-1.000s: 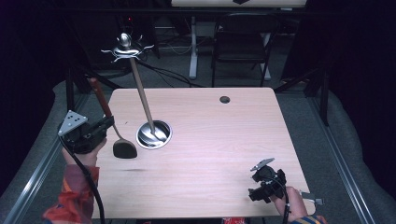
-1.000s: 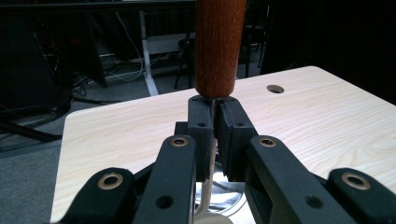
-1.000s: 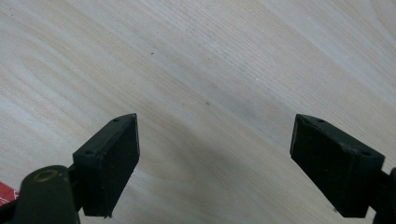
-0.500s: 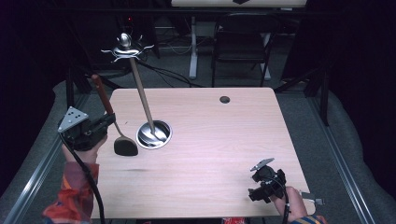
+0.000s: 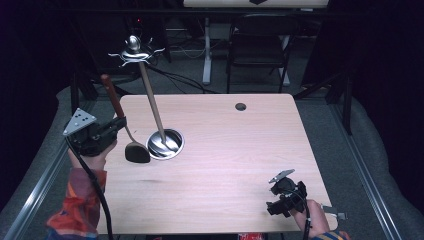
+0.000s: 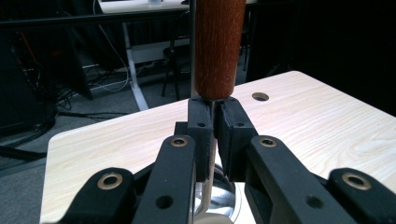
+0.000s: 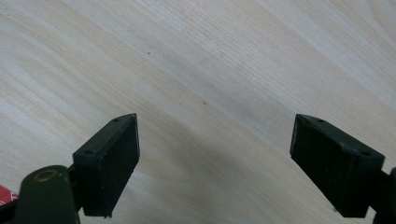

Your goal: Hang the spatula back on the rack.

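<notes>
My left gripper point(image 5: 120, 124) hangs over the table's left edge, shut on the thin metal shank of a spatula point(image 5: 113, 96). The spatula has a reddish wooden handle pointing up and back, and its black head point(image 5: 136, 152) hovers just above the tabletop. In the left gripper view the pads point(image 6: 201, 126) pinch the shank right under the wooden handle point(image 6: 219, 46). Beside the head stands a utensil stand with a round steel base point(image 5: 165, 144), a leaning pole point(image 5: 151, 106) and a hooked top point(image 5: 134, 50). My right gripper point(image 5: 276, 199) stays open near the front right corner, above bare wood point(image 7: 210, 70).
The light wooden table point(image 5: 240, 150) has a small dark cable hole point(image 5: 240, 106) near its back edge. A black chair point(image 5: 260, 45) and a desk leg point(image 5: 206, 50) stand behind the table. Metal rails run along the floor on both sides.
My left gripper has lifted the spatula slightly, and its head has drifted a little toward the stand's base. The right gripper has kept still.
</notes>
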